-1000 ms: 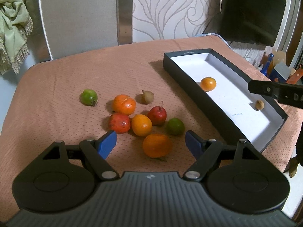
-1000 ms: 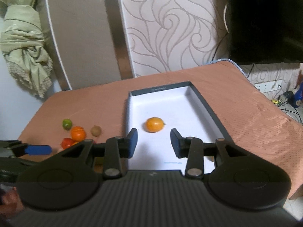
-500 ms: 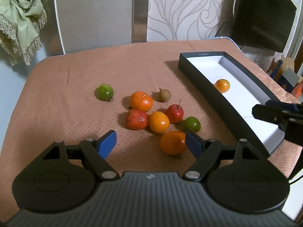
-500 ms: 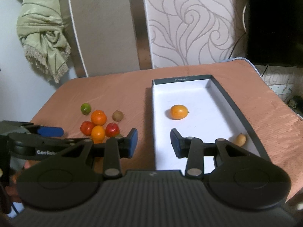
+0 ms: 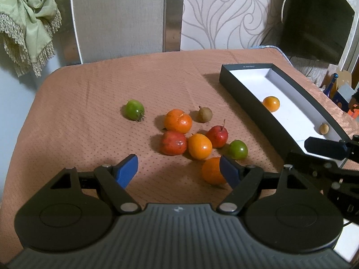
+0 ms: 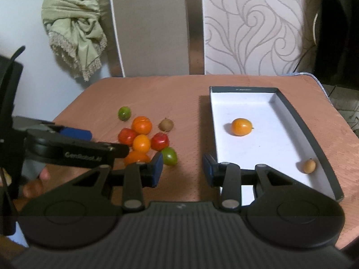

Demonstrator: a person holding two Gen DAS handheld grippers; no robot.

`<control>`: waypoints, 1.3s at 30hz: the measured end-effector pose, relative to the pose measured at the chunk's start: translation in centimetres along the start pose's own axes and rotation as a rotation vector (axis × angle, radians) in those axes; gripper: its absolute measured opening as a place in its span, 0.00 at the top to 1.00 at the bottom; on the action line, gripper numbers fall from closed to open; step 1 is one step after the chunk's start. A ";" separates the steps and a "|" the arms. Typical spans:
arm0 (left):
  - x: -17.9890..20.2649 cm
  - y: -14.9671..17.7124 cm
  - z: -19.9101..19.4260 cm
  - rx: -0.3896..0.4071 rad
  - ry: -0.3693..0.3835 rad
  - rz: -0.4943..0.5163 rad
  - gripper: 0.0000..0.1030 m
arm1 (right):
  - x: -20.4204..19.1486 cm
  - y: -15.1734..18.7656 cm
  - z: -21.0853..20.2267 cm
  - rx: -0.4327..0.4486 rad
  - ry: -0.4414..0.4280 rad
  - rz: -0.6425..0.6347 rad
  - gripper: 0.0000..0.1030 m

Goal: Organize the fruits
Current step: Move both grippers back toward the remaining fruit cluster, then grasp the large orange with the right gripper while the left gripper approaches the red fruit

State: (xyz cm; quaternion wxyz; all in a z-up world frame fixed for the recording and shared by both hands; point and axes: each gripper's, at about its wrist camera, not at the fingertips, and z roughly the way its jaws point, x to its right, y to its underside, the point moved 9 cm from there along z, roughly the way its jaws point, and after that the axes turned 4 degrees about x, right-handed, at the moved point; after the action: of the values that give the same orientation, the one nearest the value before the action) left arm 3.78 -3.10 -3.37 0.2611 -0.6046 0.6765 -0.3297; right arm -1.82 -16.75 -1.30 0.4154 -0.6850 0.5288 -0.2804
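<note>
Several fruits lie in a cluster on the brown cloth: a green tomato, an orange tomato, a small brown fruit, a red apple, a red fruit, an orange, a green fruit and a mandarin. My left gripper is open just short of the cluster, its right finger beside the mandarin. The black tray holds an orange fruit and a small tan fruit. My right gripper stands open and empty over the cloth between the green fruit and the tray.
The table's front and left edges are near. A green fringed cloth hangs at the back left, and a dark screen stands at the back right. A hand holds the left gripper at the lower left of the right wrist view.
My right gripper has swung left, from over the tray to the cloth beside the fruit cluster. The left wrist view has turned slightly, so the fruits sit further right in it.
</note>
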 end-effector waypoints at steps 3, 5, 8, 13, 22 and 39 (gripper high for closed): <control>-0.3 0.0 0.1 -0.003 -0.002 0.003 0.19 | -0.7 0.2 0.2 -0.007 -0.010 -0.010 0.60; -0.5 0.0 0.1 -0.004 -0.002 0.004 0.19 | -1.1 0.3 0.4 -0.010 -0.014 -0.016 0.60; -0.8 -0.1 0.2 -0.003 -0.003 0.009 0.19 | -1.6 0.4 0.7 -0.013 -0.016 -0.019 0.60; -1.5 0.0 0.4 -0.008 -0.005 0.015 0.19 | -2.3 0.7 1.4 -0.028 -0.021 -0.016 0.60; -3.3 -0.2 0.9 -0.012 -0.012 0.009 0.19 | -4.3 1.3 2.9 -0.063 -0.042 -0.039 0.60; -4.5 -0.5 2.3 -0.034 0.052 0.034 0.19 | -5.9 2.0 6.6 -0.139 -0.035 -0.051 0.53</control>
State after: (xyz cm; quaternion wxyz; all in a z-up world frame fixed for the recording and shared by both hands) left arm 6.48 1.03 -4.68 0.2387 -0.5888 0.6987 -0.3290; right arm 0.95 -9.55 -5.97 0.3686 -0.7302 0.5222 -0.2414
